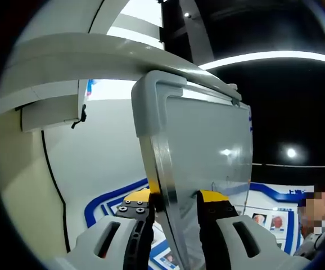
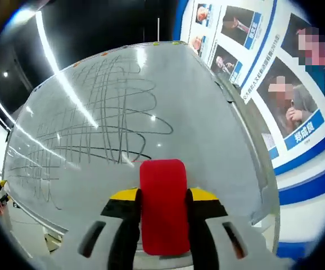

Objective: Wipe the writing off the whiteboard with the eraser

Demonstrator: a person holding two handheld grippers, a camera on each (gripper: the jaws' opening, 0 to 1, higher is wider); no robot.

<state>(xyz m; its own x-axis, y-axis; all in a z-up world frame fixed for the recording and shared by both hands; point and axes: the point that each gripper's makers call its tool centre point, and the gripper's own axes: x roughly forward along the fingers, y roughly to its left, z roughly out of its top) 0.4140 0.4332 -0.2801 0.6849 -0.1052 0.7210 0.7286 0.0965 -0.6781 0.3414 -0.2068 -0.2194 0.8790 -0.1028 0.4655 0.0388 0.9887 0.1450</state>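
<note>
In the left gripper view my left gripper (image 1: 176, 202) is shut on the lower edge of the whiteboard (image 1: 207, 163), which stands edge-on with a grey plastic corner at the top. In the right gripper view the whiteboard's face (image 2: 207, 112) spreads ahead, covered on its left and middle with looping dark scribbles (image 2: 95, 124). My right gripper (image 2: 162, 205) is shut on a red eraser (image 2: 162, 202), held just in front of the board's lower part, below the scribbles. I cannot tell whether the eraser touches the board.
A wall with blue-framed photo posters (image 2: 286, 73) lies to the right of the board. A person (image 1: 317, 219) stands at the lower right of the left gripper view. A white wall and ceiling beam (image 1: 67, 62) rise behind the board.
</note>
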